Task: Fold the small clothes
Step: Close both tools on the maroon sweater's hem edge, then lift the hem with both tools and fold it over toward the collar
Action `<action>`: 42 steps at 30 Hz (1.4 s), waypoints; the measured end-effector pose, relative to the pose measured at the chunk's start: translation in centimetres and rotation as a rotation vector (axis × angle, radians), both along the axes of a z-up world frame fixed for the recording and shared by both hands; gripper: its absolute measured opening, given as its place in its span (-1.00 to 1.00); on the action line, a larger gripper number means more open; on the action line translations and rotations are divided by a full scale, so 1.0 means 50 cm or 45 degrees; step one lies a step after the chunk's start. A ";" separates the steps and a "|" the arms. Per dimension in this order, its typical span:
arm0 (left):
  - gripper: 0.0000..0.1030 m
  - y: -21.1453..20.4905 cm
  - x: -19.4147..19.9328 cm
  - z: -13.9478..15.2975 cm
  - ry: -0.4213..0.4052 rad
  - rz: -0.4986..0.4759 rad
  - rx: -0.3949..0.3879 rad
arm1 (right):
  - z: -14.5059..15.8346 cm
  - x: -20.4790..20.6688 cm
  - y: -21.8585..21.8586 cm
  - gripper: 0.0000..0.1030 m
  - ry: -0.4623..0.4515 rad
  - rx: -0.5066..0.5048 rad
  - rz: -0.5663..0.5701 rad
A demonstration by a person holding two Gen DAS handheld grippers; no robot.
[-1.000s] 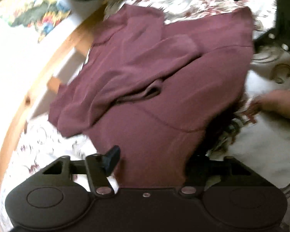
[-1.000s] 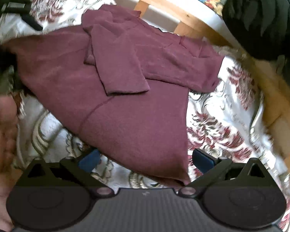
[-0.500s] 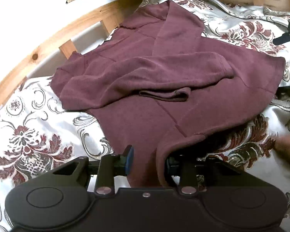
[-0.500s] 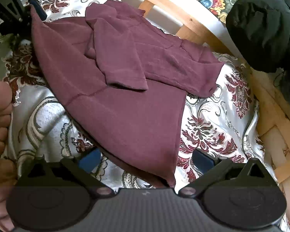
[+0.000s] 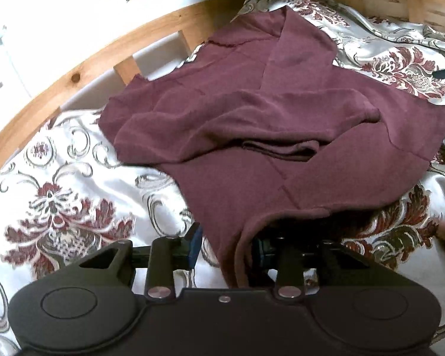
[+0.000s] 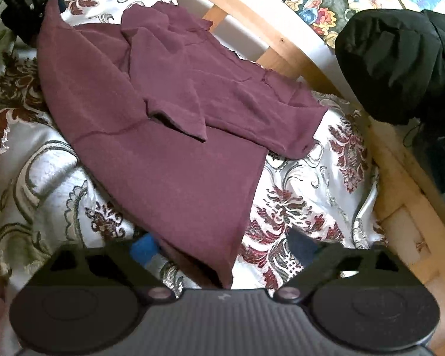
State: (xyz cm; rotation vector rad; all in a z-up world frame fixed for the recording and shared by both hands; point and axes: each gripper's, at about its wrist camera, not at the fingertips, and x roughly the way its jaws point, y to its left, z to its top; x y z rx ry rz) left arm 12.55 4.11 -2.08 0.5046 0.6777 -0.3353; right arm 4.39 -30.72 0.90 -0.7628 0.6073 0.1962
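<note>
Left wrist view: the left gripper [image 5: 225,246] has a corner of the maroon garment [image 5: 252,154] between its blue pads; its jaws are opening a little, a gap shows beside the left-hand pad, and whether the pads press the cloth I cannot tell. Ahead of it the garment lies spread on the floral bedspread [image 5: 59,201], one sleeve folded across the body. Beyond runs the wooden bed frame [image 5: 74,77].

Right wrist view: the right gripper [image 6: 222,249] stands wide, jaws closing, with the near corner of the hem lying between the pads, not touched by either. Further ahead the folded sleeve [image 6: 175,101] crosses the body. Far up to its left the other gripper holds the opposite corner. To its right, past the frame, sits a black bundle [image 6: 400,65].
</note>
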 end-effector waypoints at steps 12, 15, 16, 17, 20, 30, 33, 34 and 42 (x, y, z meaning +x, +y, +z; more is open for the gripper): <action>-0.89 -0.018 -0.076 0.039 -0.131 -0.070 0.000 | 0.079 -0.015 -0.026 -0.87 -0.119 0.184 0.029; -0.90 -0.014 -0.095 0.076 -0.202 -0.052 -0.067 | 0.120 -0.015 -0.048 -0.88 -0.166 0.260 0.002; -0.90 -0.010 -0.100 0.087 -0.225 -0.040 -0.092 | 0.131 -0.017 -0.054 -0.88 -0.175 0.284 -0.008; -0.90 -0.005 -0.106 0.099 -0.245 -0.025 -0.117 | 0.142 -0.017 -0.062 -0.88 -0.184 0.313 -0.016; -0.91 0.011 -0.126 0.130 -0.270 0.026 -0.194 | 0.165 -0.031 -0.083 -0.88 -0.205 0.388 -0.038; -0.91 0.009 -0.262 0.217 -0.320 0.079 -0.354 | 0.258 -0.145 -0.127 -0.88 -0.342 0.550 -0.003; -0.91 0.013 -0.295 0.243 -0.335 0.090 -0.419 | 0.283 -0.173 -0.139 -0.88 -0.370 0.572 -0.004; -0.91 0.012 -0.303 0.250 -0.345 0.089 -0.432 | 0.290 -0.180 -0.141 -0.88 -0.385 0.568 0.000; -0.90 -0.009 -0.229 0.296 -0.374 0.003 -0.381 | 0.315 -0.092 -0.134 -0.88 -0.387 0.544 -0.027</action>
